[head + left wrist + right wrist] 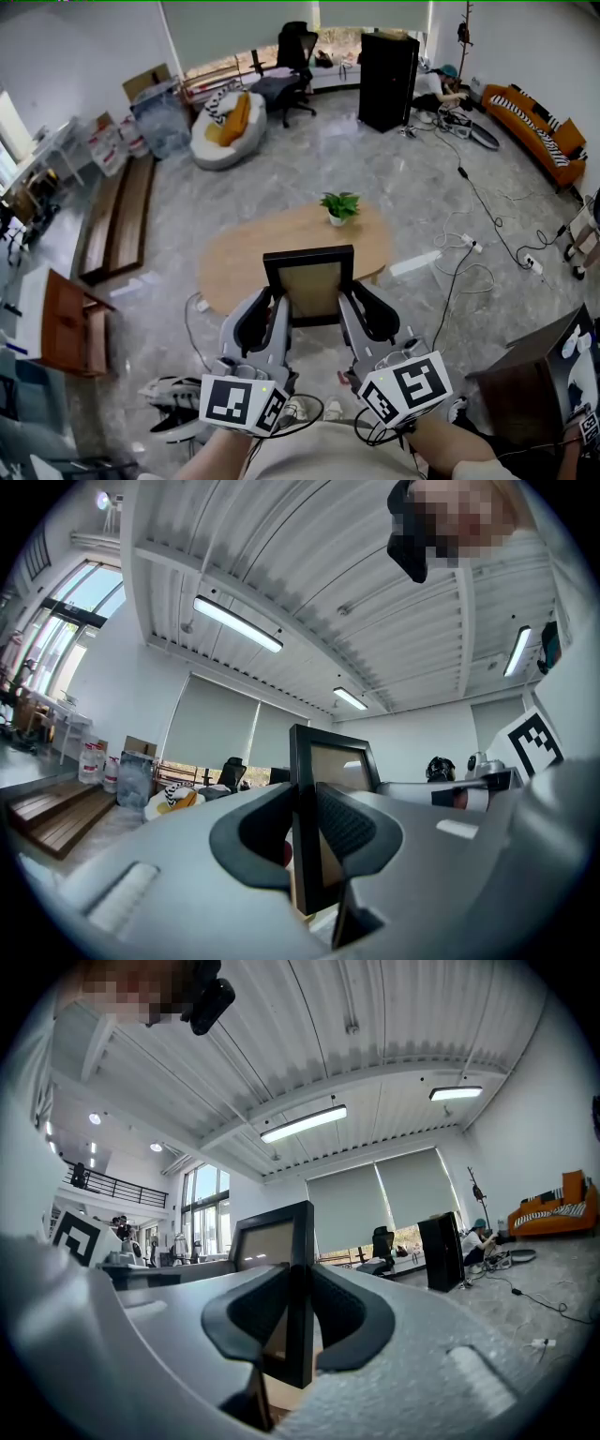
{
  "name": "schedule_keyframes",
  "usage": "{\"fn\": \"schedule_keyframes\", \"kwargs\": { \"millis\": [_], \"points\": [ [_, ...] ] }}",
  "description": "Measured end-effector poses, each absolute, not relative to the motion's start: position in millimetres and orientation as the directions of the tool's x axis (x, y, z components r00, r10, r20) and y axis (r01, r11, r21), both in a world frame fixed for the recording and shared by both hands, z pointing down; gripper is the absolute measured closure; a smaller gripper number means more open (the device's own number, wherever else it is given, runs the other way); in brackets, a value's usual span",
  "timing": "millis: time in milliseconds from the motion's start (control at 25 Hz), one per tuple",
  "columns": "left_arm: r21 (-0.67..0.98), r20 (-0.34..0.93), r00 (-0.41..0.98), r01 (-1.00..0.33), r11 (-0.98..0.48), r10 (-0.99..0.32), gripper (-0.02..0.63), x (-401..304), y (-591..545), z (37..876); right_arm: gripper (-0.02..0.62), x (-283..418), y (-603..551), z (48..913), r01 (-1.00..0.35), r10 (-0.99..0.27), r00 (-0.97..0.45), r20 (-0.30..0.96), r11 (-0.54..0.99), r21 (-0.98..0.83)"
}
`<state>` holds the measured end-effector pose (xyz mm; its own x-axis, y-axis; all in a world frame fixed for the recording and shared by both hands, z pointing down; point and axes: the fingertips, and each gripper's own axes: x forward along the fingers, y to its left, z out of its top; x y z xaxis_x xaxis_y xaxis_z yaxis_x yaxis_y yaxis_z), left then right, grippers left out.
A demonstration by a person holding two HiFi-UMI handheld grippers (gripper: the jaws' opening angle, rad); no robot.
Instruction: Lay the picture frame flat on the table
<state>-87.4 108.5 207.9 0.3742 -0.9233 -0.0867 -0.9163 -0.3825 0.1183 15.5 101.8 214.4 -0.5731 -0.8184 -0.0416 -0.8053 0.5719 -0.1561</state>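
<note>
Left gripper (273,309): jaws clamped on picture frame (310,284), left edge.
Right gripper (349,307): jaws clamped on right edge.
Attitude: upright, at wooden table (242,259) near edge.

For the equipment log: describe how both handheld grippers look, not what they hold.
The left gripper and right gripper match: light grey moulded bodies with curved jaws lined with black textured pads. Each carries a white cube printed with black square markers, and thin black cables loop beneath them.

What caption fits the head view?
Left tongs and right tongs grip an upright picture frame by its sides at a wooden table.
</note>
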Motion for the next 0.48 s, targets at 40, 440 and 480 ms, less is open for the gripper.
{"fn": "schedule_keyframes", "kwargs": {
  "millis": [40,440,480],
  "points": [
    [0.12,-0.088,0.374,-0.916,-0.382,-0.923,0.509,-84.5,109.7,208.7,0.522,18.4,102.8,214.7,-0.805,-0.818,-0.574,-0.042,0.573,-0.155],
    [0.116,-0.096,0.374,-0.916,-0.383,-0.923,0.508,-64.0,111.9,211.5,0.522,38.9,104.9,217.5,-0.803,-0.815,-0.578,-0.047,0.578,-0.149],
    [0.116,-0.096,0.374,-0.916,-0.384,-0.922,0.508,-65.2,110.2,211.0,0.522,37.8,103.3,216.8,-0.802,-0.815,-0.578,-0.047,0.578,-0.147]
  ]
}}
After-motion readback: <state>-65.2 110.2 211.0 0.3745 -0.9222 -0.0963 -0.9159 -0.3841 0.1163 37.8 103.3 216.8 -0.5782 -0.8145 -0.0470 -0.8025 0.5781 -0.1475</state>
